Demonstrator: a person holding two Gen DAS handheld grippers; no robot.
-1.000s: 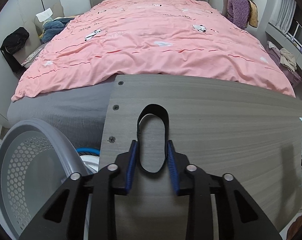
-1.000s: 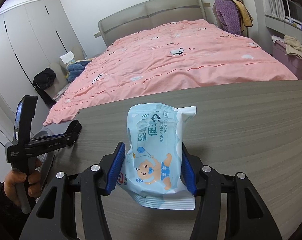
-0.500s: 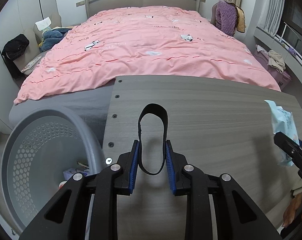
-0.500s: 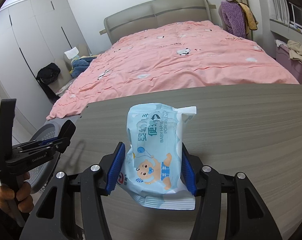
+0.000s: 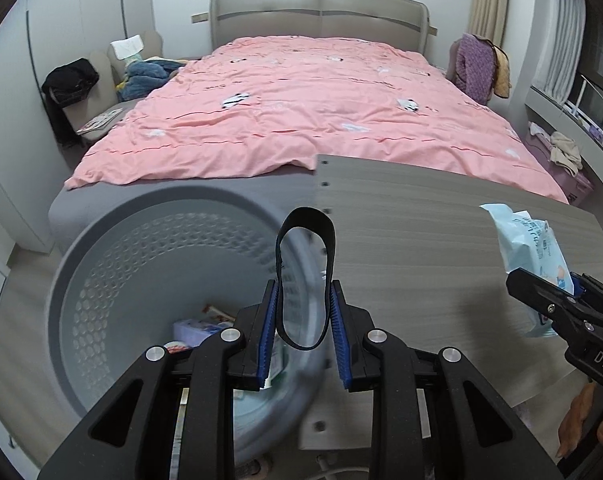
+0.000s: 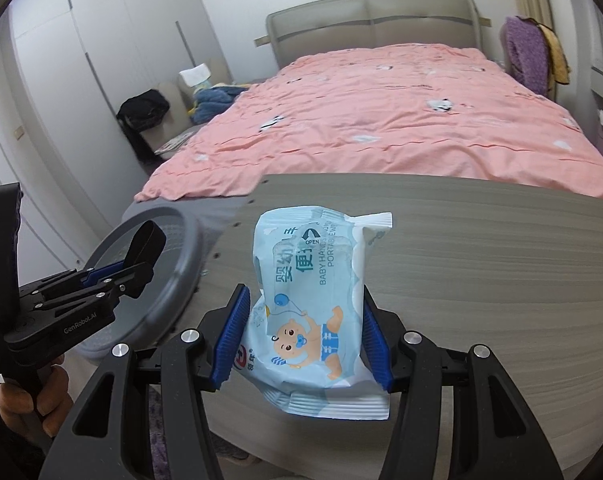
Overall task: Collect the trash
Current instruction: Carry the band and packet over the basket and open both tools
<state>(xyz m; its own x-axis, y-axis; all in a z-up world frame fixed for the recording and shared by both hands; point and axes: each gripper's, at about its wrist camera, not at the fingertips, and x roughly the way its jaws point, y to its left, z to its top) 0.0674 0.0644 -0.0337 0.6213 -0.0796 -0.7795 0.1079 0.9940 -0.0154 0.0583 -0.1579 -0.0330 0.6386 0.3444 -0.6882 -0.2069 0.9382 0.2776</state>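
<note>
The left gripper [image 5: 303, 320] is clamped on a black band [image 5: 305, 276], a thin loop pinched at its sides, and hangs over the table's left edge, part over the rim of the grey bin [image 5: 113, 248] that stands on the floor just beside that edge; the right gripper [image 6: 303, 334] is clamped on a pale-blue wipes packet [image 6: 315, 304], held upright above the table [image 6: 481, 264], well in from the left edge.

The risks — as a judgement — lie in the two drops; the band sits above the rim rather than the bin's middle, so letting go here could leave it draped on the rim or fallen to the floor between bin and table; it may also cling to a ribbed pad. The packet is soft and slick, gripped low, so it could slip on the way across; both grippers heading for one opening might knock together — the left should finish first.
</note>
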